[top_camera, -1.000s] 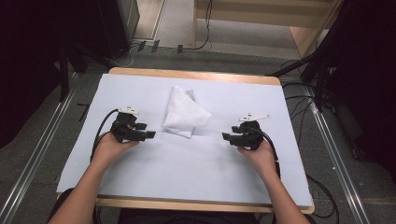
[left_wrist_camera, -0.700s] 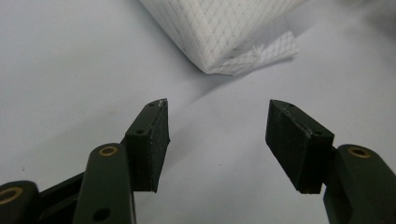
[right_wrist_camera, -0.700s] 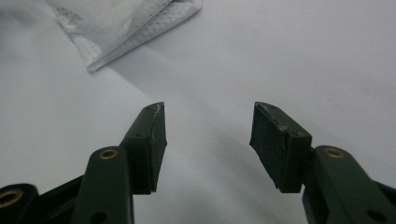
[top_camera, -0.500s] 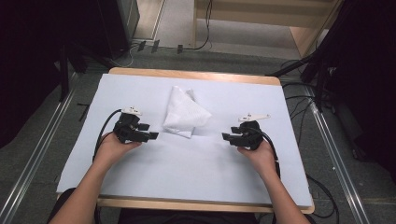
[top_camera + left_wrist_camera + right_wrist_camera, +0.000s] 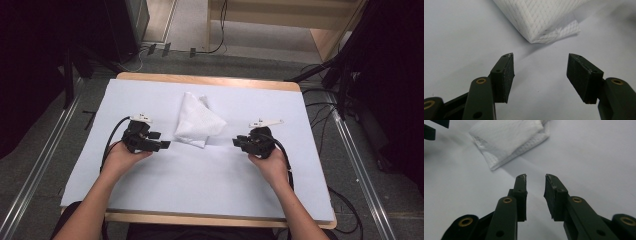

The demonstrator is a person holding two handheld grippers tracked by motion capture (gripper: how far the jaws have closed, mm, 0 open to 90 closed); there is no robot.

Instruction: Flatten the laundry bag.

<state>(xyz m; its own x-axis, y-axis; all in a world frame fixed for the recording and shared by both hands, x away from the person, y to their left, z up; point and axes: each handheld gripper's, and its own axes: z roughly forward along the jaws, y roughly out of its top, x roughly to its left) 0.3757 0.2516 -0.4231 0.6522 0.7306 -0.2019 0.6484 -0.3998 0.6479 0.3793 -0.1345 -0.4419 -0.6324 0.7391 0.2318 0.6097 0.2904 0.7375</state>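
Hardly anything is changing from a second ago: the left gripper (image 5: 162,145) is creeping a touch closer to the folded white cloth (image 5: 196,121), while the right gripper (image 5: 239,142) is keeping its place. That cloth is lying a little far of the worktop's (image 5: 200,185) middle, on the pale sheet covering it, its near edge sitting between the two tools and apart from both.

Seen in the left gripper view, the cloth's loose mesh corner (image 5: 554,35) is sticking out just ahead of wide-spread fingers (image 5: 506,72), which are holding nothing. In the right gripper view the fingers (image 5: 521,190) are standing only narrowly apart, also empty, with the cloth (image 5: 509,137) farther off to their left.

To my eye, trouble is waiting at that corner. Several layers are stacking there, so a shallow pinch from the left is likely catching only the top ply and peeling the fold open. Pressing down too low is risking a grab of the sheet along with the cloth, wrinkling it. On the right, the narrow gap is risking a shove of the bundle across the smooth sheet instead of a grip.
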